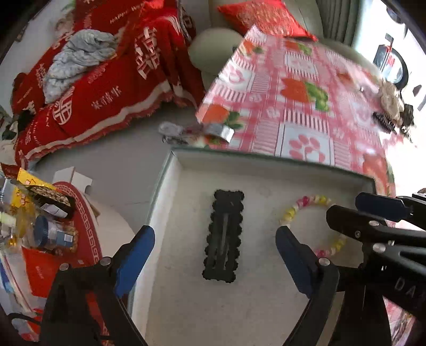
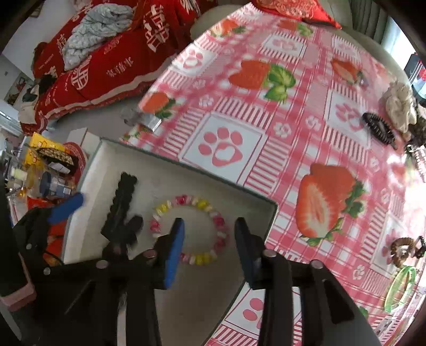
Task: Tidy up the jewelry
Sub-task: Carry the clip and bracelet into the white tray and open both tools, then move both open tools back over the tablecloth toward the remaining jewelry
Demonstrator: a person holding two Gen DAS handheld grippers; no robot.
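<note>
Pink strawberry-and-paw-print tablecloth (image 2: 266, 111) fills the centre to 3 o'clock. Red throw with white lettering (image 1: 111, 79) lies at 10 o'clock, a crumpled grey cloth (image 1: 80, 56) on it. Red cushion (image 1: 263, 18) at 12 o'clock. Cluttered snack packets and a jar (image 1: 50, 234) at 8 o'clock.

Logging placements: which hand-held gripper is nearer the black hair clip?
Left hand-held gripper: open, straddling the black hair clip. Right hand-held gripper sits beside it, over the bead bracelet.
</note>
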